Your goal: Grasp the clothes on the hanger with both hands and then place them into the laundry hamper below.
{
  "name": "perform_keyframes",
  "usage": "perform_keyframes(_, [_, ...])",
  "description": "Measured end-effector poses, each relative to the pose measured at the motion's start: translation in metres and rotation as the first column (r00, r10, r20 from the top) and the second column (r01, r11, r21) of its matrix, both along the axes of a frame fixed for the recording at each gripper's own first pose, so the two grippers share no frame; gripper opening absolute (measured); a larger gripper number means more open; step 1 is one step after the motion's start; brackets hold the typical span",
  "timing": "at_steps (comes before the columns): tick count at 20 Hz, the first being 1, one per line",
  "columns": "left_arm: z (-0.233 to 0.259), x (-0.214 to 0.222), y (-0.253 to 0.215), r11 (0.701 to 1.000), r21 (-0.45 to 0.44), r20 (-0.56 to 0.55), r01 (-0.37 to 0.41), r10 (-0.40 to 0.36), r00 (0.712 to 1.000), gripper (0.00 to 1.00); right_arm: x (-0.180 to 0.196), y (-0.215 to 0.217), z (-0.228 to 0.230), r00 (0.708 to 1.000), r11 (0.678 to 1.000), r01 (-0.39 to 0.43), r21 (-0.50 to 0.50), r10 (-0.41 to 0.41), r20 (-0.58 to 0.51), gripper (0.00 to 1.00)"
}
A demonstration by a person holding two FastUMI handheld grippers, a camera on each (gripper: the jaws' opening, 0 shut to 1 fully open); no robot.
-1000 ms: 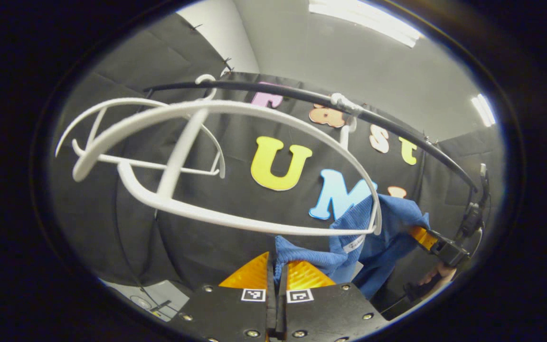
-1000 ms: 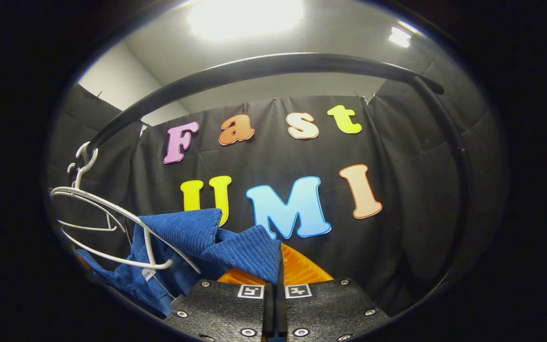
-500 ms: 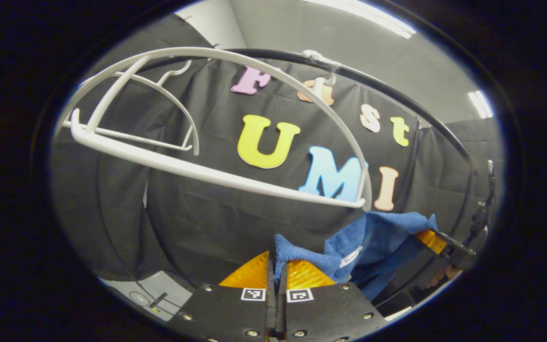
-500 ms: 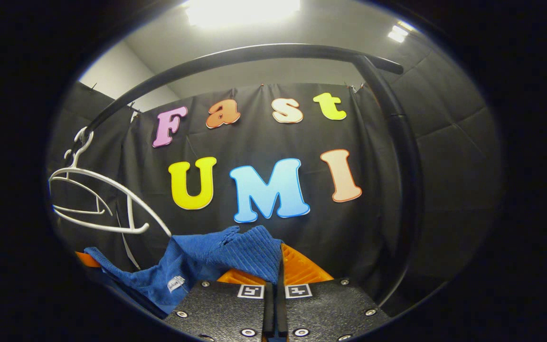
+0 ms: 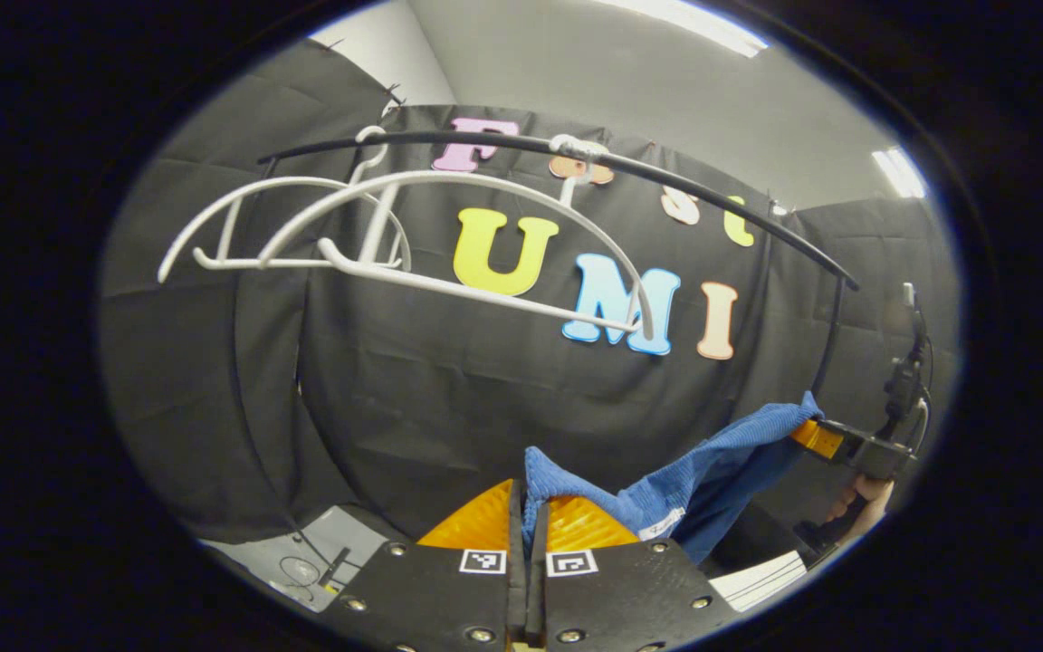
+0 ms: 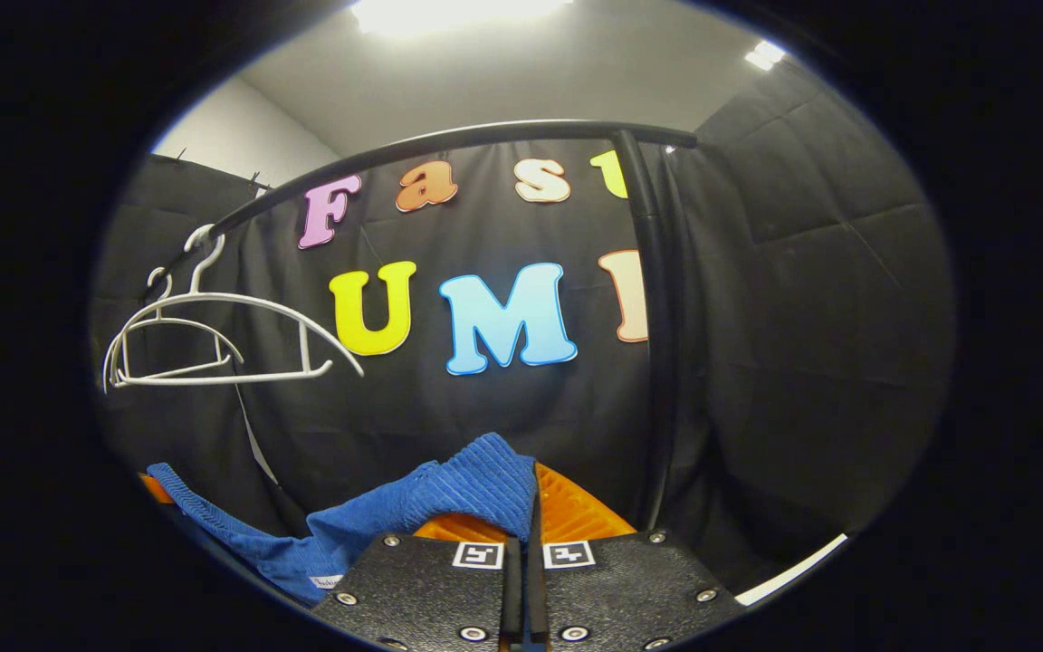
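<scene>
Hanging clear below hangers (image 5: 413, 240), blue garment (image 5: 703, 475)

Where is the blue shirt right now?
The blue shirt is off the white hangers, stretched between the left gripper and right gripper, below the black rail.

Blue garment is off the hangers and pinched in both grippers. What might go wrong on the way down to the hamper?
1. Each gripper, left and right, pinches only an edge of the blue garment; one corner may slip out.
2. The cloth sags between the grippers, so it might snag.
3. The white hangers hang close above; raising a hand may knock them.
</scene>
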State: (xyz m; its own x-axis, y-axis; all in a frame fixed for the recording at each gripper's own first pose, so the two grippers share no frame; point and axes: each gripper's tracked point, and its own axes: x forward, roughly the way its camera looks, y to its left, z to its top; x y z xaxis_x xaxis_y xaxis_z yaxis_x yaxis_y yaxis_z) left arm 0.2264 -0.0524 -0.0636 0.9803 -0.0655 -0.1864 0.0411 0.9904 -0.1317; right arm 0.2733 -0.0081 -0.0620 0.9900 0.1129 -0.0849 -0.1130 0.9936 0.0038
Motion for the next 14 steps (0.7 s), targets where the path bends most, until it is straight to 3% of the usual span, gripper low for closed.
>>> perform_keyframes(3, [0.017, -0.047, 0.013, 0.999, -0.022, 0.013, 0.024, -0.024, 1.000, 0.01, -0.047, 0.010, 0.003, 1.000, 1.000, 0.000, -0.030, -0.001, -0.026, 0.02])
perform_keyframes(5, [0.027, -0.073, 0.021, 0.999, -0.010, 0.027, 0.050, -0.050, 0.998, 0.05, -0.081, 0.016, 0.010, 1.000, 0.999, 0.009, -0.042, -0.010, -0.026, 0.02])
perform_keyframes(8, [0.039, -0.105, 0.025, 0.993, -0.008, 0.039, 0.118, -0.117, 0.992, 0.00, -0.131, 0.026, 0.015, 0.999, 0.999, 0.024, -0.033, -0.025, -0.027, 0.02])
perform_keyframes(10, [0.046, -0.126, 0.028, 0.987, 0.007, 0.053, 0.160, -0.160, 0.986, 0.05, -0.164, 0.029, 0.016, 0.999, 0.999, 0.042, -0.016, -0.043, -0.029, 0.02])
perform_keyframes(11, [0.049, -0.136, 0.029, 0.984, 0.015, 0.061, 0.176, -0.176, 0.982, 0.01, -0.179, 0.031, 0.015, 0.998, 0.999, 0.050, -0.004, -0.050, -0.034, 0.02])
perform_keyframes(13, [0.054, -0.153, 0.030, 0.978, 0.014, 0.072, 0.206, -0.207, 0.976, 0.05, -0.205, 0.036, 0.011, 0.997, 0.998, 0.058, 0.011, -0.057, -0.046, 0.00])
perform_keyframes(14, [0.052, -0.157, 0.032, 0.976, 0.017, 0.072, 0.216, -0.217, 0.974, 0.01, -0.215, 0.038, 0.008, 0.997, 0.998, 0.059, 0.008, -0.059, -0.051, 0.02])
